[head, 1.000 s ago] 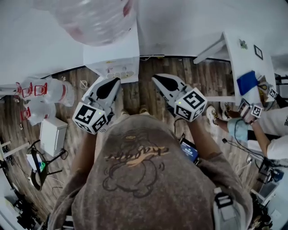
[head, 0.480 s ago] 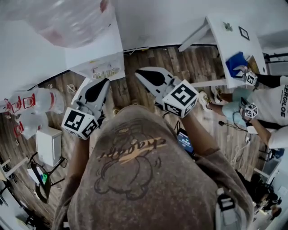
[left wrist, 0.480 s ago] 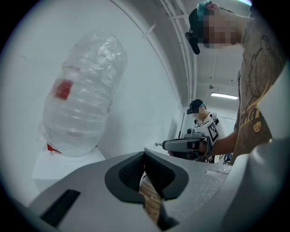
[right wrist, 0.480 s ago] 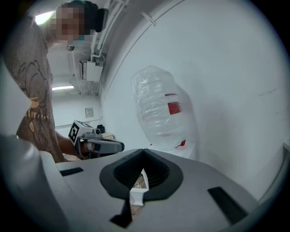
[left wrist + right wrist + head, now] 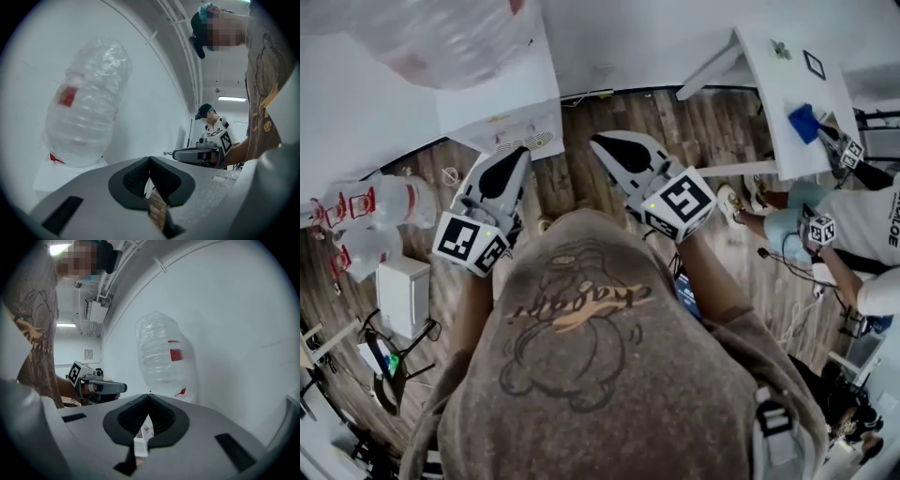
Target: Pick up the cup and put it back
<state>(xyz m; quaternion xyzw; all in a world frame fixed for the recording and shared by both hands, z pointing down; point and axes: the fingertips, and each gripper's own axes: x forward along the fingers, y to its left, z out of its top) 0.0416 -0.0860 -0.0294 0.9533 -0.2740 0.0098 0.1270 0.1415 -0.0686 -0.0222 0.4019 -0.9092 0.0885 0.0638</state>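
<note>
Changing: little; both tools stayed raised before the chest.
Left tool [image 5: 517,155]: clenched, empty.
Right tool [image 5: 602,142]: clenched, empty.
Cup: nowhere seen; pickup seemingly not begun.

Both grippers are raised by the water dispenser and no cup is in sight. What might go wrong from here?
No cup shows in any view, and the left gripper and right gripper are both shut and empty, so the pick may start late or go to the wrong thing. Both point toward the water bottle on its white dispenser; a push forward might knock it. Another person works close by at the right; a wide swing might hit them.
</note>
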